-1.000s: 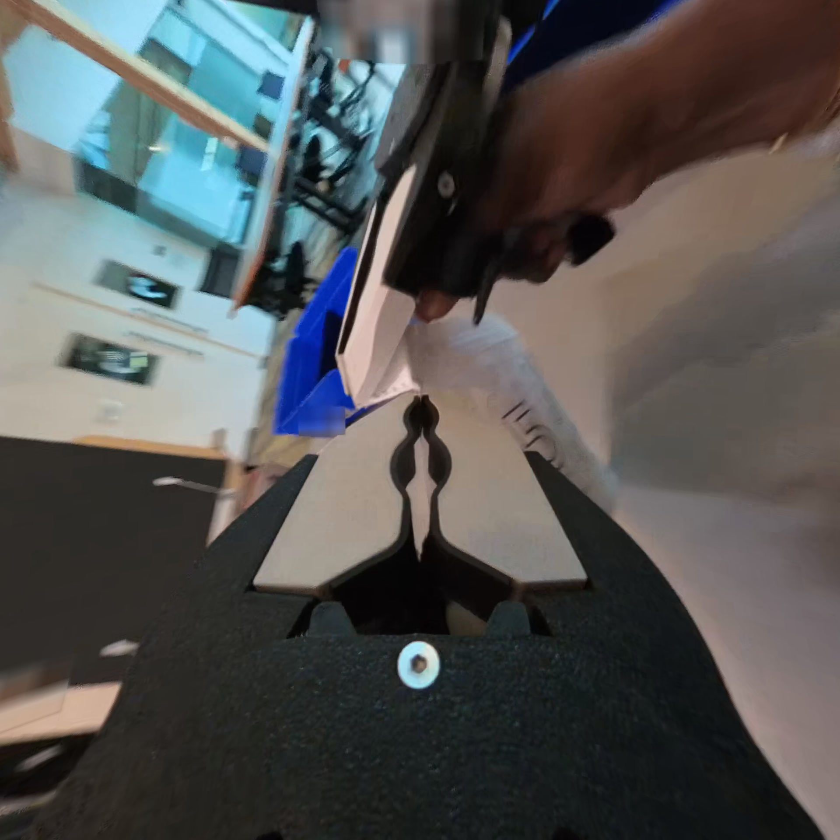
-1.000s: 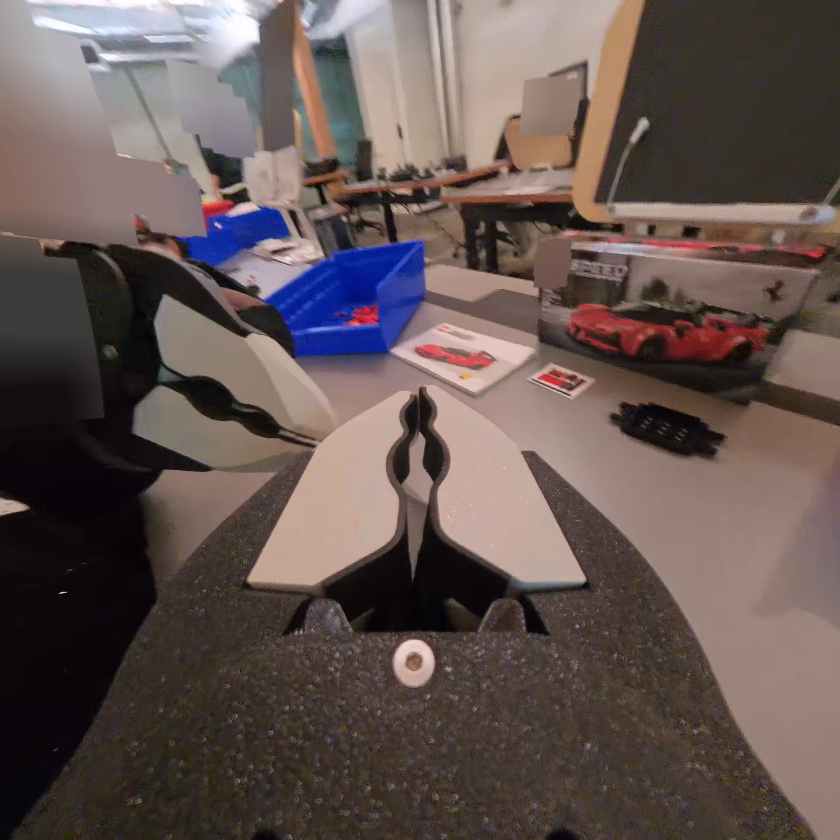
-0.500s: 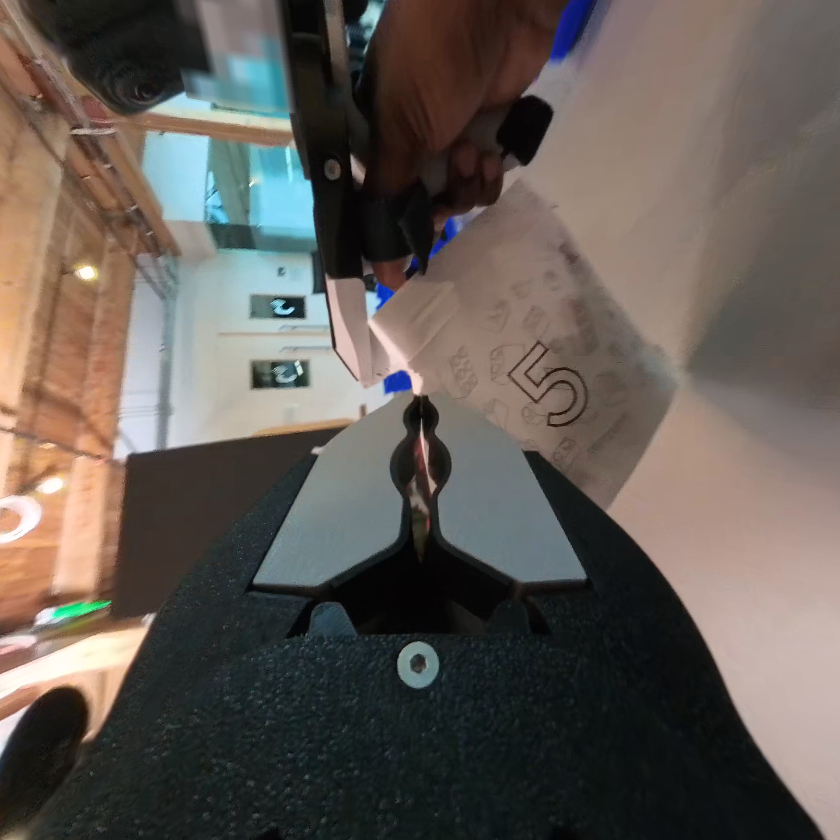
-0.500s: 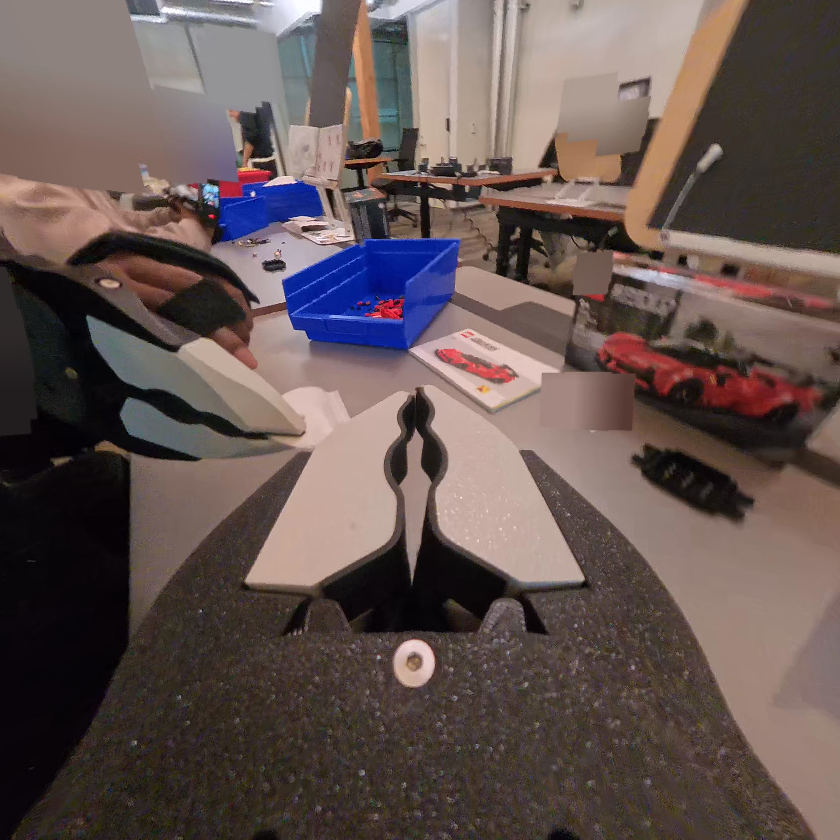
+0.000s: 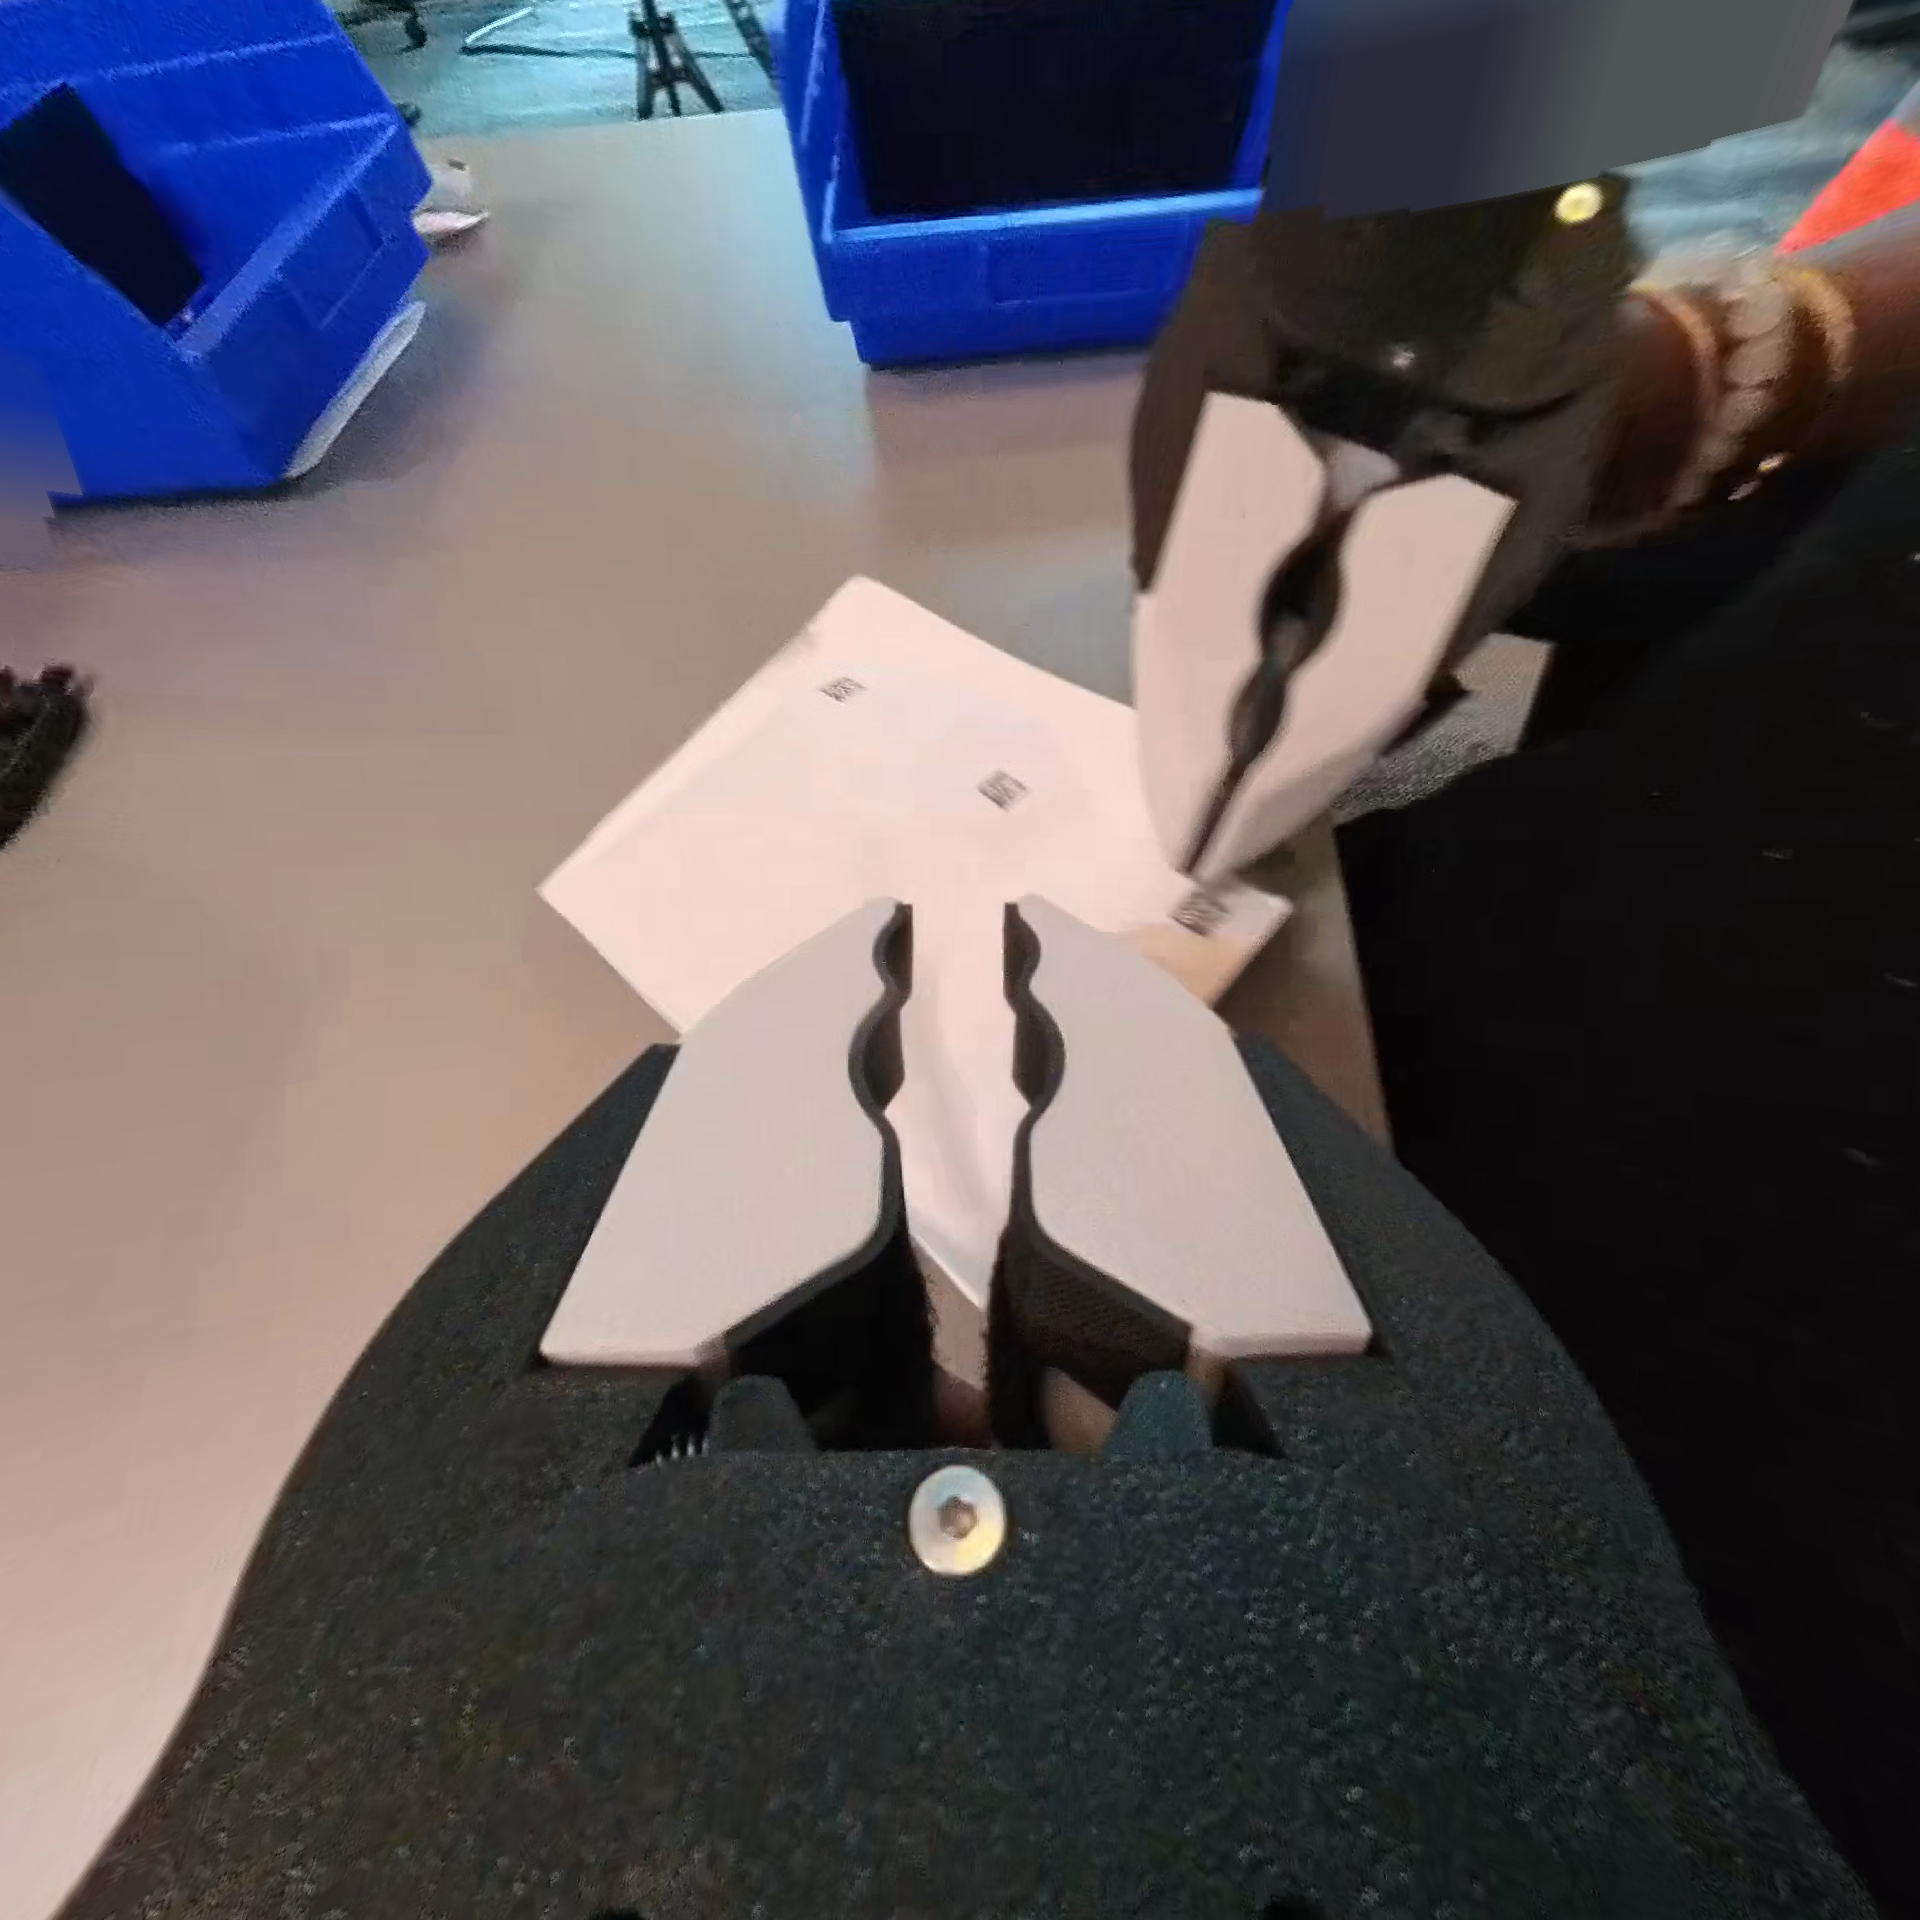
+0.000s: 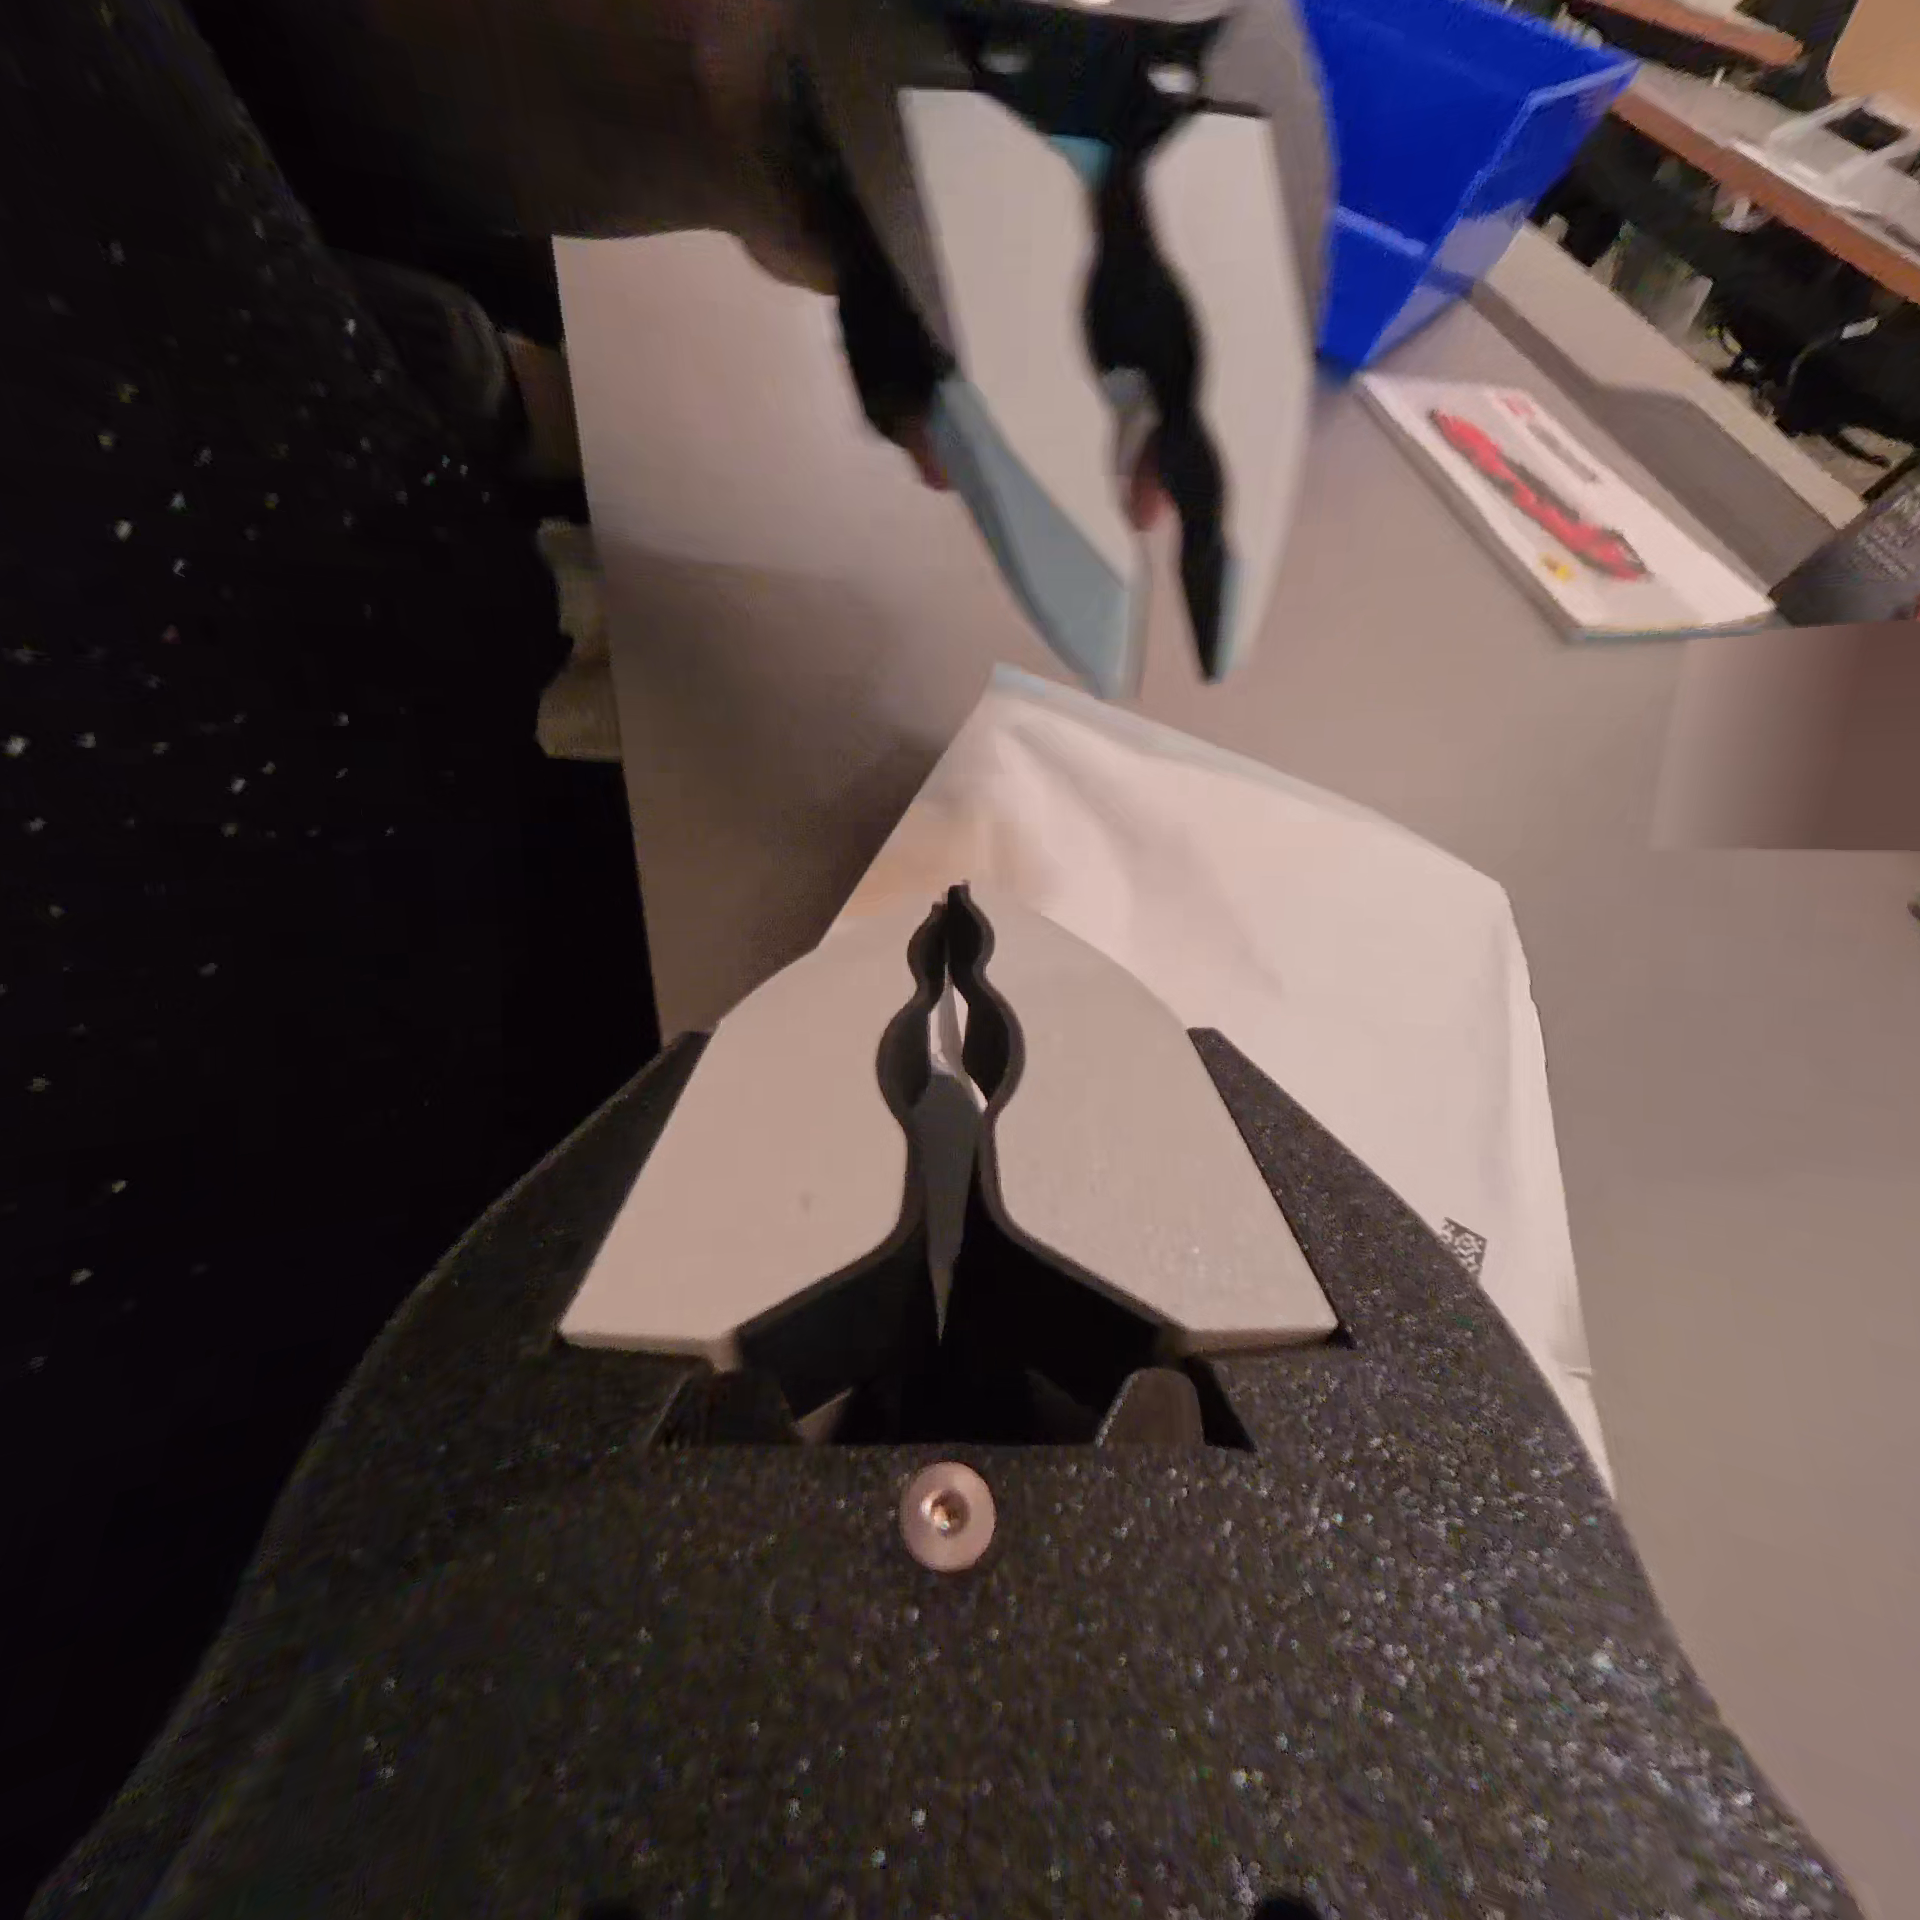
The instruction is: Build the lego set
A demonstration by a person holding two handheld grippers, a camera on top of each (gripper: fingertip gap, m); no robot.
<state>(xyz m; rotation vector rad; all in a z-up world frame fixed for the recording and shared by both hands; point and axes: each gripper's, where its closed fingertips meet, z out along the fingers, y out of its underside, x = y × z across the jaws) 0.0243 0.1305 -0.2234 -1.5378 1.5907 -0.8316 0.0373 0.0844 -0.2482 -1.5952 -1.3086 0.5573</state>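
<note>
A white paper bag (image 5: 883, 810) lies on the grey table (image 5: 312, 935) near its front edge. My left gripper (image 5: 956, 909) is open just over the bag's near corner; the paper shows in the gap and the pads do not press on it. My right gripper (image 6: 956, 894) is shut on the white paper bag (image 6: 1195, 935), with a thin edge of paper between its pads. In the left wrist view the right gripper (image 5: 1210, 868) pinches the bag's right corner. In the right wrist view the left gripper (image 6: 1169, 665) hovers, slightly open, over the bag's far edge.
Two blue bins (image 5: 187, 260) (image 5: 1018, 239) stand at the back of the table. A black part (image 5: 31, 748) lies at the left edge. A booklet with a red car (image 6: 1538, 499) lies beyond the bag. A person's dark clothing (image 5: 1662, 1143) borders the table edge. There is about 6 centimeters between the tips of the two grippers.
Both grippers swung down from a raised, tilted pose to the table, bringing the bag with them. The left jaws, shut on the bag before, have opened and let it go. The right stays shut.
</note>
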